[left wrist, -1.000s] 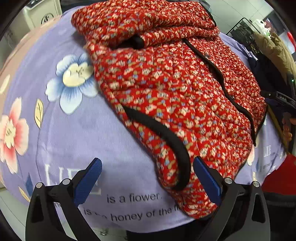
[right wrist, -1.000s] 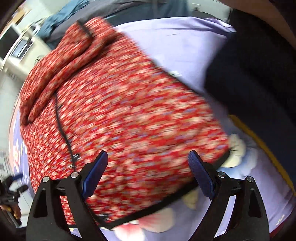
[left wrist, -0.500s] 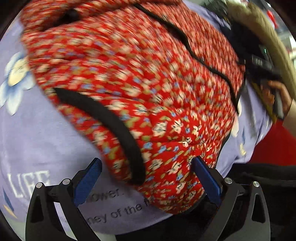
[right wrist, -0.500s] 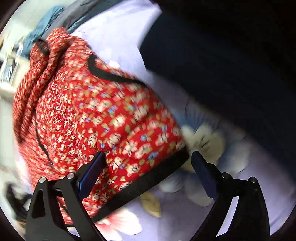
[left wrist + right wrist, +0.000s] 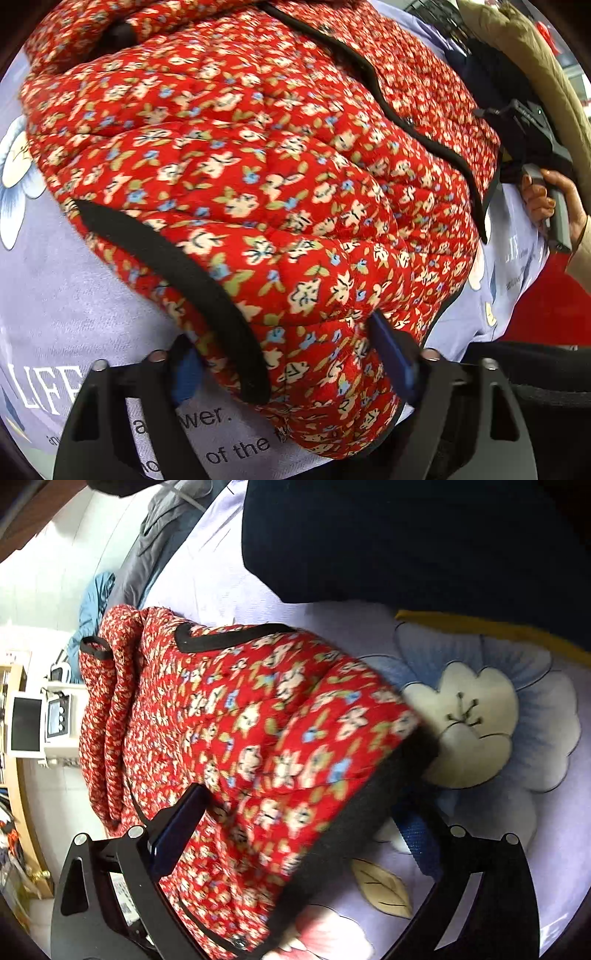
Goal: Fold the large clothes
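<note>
Sheet (image 5: 55,295) print reads "LIFE" and "of the". The red floral jacket (image 5: 258,166) lies bunched on it. Left gripper (image 5: 291,358) and right gripper (image 5: 295,834) each stand wide apart, straddling the jacket's hem, not clamped.

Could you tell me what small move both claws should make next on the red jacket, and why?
Probably close both. The left claw and right claw are open, each with the jacket's hem between its pads on the sheet, so neither has a grip for folding yet.
</note>
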Tool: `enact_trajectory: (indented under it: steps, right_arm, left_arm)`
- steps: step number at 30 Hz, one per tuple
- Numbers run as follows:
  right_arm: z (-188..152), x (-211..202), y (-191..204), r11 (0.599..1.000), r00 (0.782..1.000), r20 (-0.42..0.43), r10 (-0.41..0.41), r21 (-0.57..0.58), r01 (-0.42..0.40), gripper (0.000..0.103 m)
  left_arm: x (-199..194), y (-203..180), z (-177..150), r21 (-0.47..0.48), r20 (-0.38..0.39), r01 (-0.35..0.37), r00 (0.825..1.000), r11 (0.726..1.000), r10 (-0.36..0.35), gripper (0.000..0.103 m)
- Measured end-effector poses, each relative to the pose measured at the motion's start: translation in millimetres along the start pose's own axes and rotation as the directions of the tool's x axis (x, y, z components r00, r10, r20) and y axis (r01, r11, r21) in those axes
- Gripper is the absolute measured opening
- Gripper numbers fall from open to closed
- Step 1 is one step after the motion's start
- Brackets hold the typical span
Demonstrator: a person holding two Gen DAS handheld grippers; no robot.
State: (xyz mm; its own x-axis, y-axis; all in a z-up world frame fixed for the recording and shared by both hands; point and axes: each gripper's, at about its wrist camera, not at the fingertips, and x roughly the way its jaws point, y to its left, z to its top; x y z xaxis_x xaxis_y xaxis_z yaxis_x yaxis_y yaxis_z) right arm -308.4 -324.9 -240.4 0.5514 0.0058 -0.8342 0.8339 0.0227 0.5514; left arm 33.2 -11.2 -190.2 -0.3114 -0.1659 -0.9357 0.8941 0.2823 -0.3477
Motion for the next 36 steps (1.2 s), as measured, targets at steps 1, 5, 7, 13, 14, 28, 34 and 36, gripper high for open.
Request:
enact_trajectory:
  steps: [1,5,7,13,14,28,34,36]
  right_arm:
    - [0.0,1.0,3.2,1.0,1.0,0.006,-0.003,0.005,0.003,0.07]
    - [-4.6,9.8,10.7,0.991,0.997,0.005,0.08,0.105,-0.08,0.023]
    - [-11.2,3.8,19.3,0.991,0.997,0.028,0.072,0.107,-0.075,0.02]
    - [-42.2,-30.4,44.7,0.994,0.994,0.011,0.106,0.033,-0.106,0.014]
    - [-47.4,-40.9,48.5,0.995,0.995,0.004,0.101,0.003,-0.101,0.013]
    - [-117.2,-57.0,24.7,0.999,0.996,-0.09,0.006,0.047,-0.002,0.011]
    - [-102.1,-62.8,13.9,0.997,0.997,-0.007,-0.072,0.04,0.073,0.067]
    - [-95.8,-57.4,6.7,0.995,0.998,-0.017,-0.061,0.077,0.062,0.067]
  left_arm:
    - [-2.3,1.9,0.1,-0.005,0.005,0.002,1.0,1.0,-0.002,0.065]
    - [-17.0,5.2,2.2,-0.008,-0.008,0.003,1.0,1.0,-0.003,0.044]
    - [-26.4,1.3,2.5,0.054,-0.017,-0.013,1.0,0.998,0.014,0.036]
    - [-70.9,13.7,-2.2,0.177,-0.024,0.0,1.0,0.984,0.004,0.026]
    - [-77.8,16.2,-4.0,0.191,-0.021,-0.007,1.0,0.982,0.011,0.026]
    - [-83.4,62.0,-6.7,0.039,-0.025,-0.083,0.996,0.996,0.084,0.052]
    - [-79.6,66.6,-24.4,0.03,0.027,-0.096,0.995,0.995,0.095,0.085]
    - [-80.6,74.9,-38.0,0.033,-0.009,-0.087,0.996,0.996,0.088,0.085]
